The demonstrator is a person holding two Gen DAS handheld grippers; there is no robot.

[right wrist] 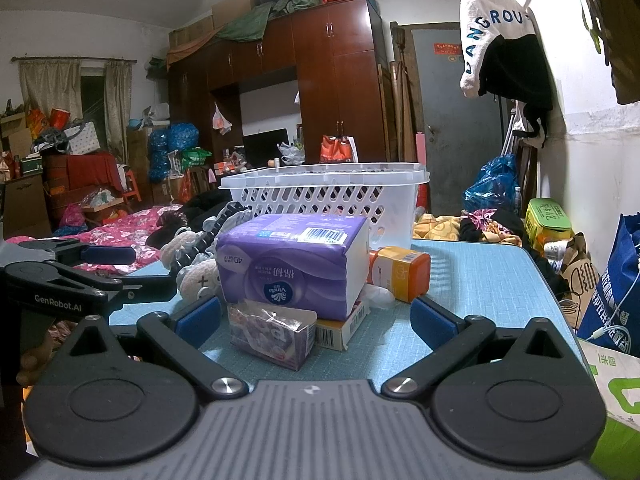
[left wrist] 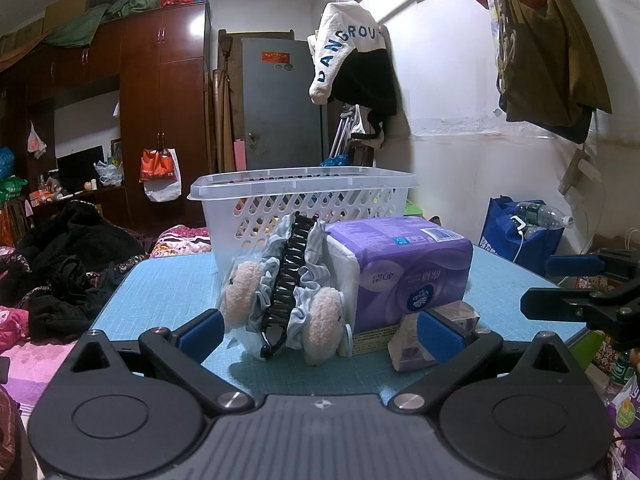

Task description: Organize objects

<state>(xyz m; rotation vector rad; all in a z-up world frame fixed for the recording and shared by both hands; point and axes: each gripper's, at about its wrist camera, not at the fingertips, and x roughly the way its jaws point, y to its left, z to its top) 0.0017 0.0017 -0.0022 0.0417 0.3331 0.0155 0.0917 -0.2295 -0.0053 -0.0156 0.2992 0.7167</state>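
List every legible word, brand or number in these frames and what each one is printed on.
"Vinda": purple tissue pack, printed upside down.
"4D": same pack.
"GenRobot.AI": left gripper, on its body.
"ANGROU": white hanging garment; letters beyond the folds hidden.
Barcodes, red door sticker, orange bottle label: too small to read.

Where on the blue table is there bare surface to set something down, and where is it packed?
Bare blue table lies right of the orange bottle to the edge, plus a strip left of the hair clip. The middle is crowded: tissue pack, small purple packet and white basket sit close together.
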